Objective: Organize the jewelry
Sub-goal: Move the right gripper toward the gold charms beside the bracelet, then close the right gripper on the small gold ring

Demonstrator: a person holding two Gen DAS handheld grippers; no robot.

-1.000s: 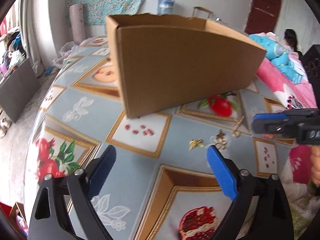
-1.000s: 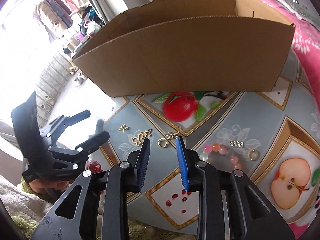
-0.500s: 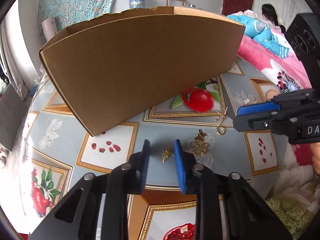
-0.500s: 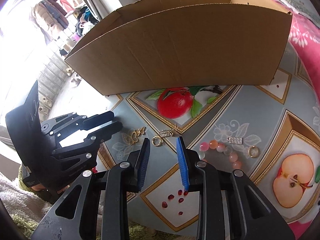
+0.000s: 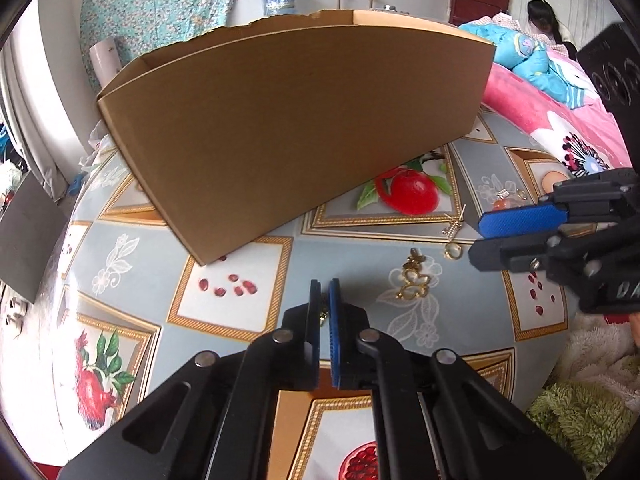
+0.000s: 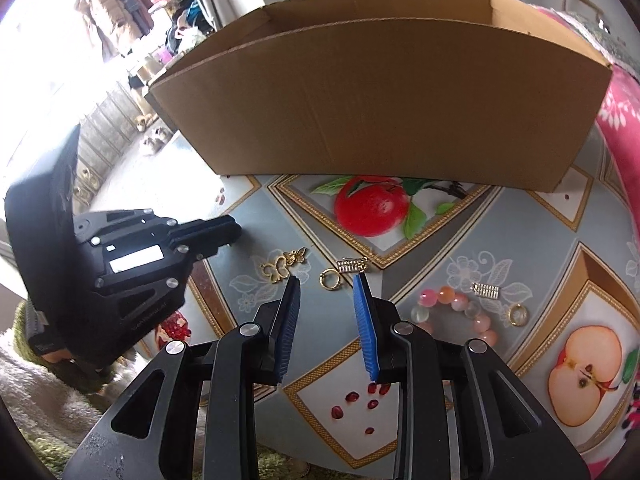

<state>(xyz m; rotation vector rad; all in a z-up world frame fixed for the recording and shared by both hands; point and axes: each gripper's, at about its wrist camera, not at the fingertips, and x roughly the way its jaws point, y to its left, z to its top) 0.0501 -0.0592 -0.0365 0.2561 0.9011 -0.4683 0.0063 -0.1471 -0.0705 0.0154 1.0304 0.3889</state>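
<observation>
Grips a tiny gold charm [image 5: 322,314] in the left claw [image 5: 324,292], pads just closed tight on it, low over the patterned tabletop [image 5: 248,304]. Faces the long side of a cardboard box [image 5: 300,120] standing beyond the claw tips. Leaves a gold butterfly pendant [image 5: 412,280] flat on the cloth just to the right of that claw, between the two claws. Holds the right claw [image 6: 326,284] partly open, with nothing pressed between its blue pads. Frames a gold ring [image 6: 330,280] on the tabletop just ahead of the gap between those tips, with a small comb-shaped gold piece [image 6: 352,265] beside it, a little farther toward the box. Shows, well right of the right claw, a pink bead bracelet [image 6: 456,308], a second comb-shaped piece [image 6: 486,291] touching it and a second ring [image 6: 517,315] just beside.
</observation>
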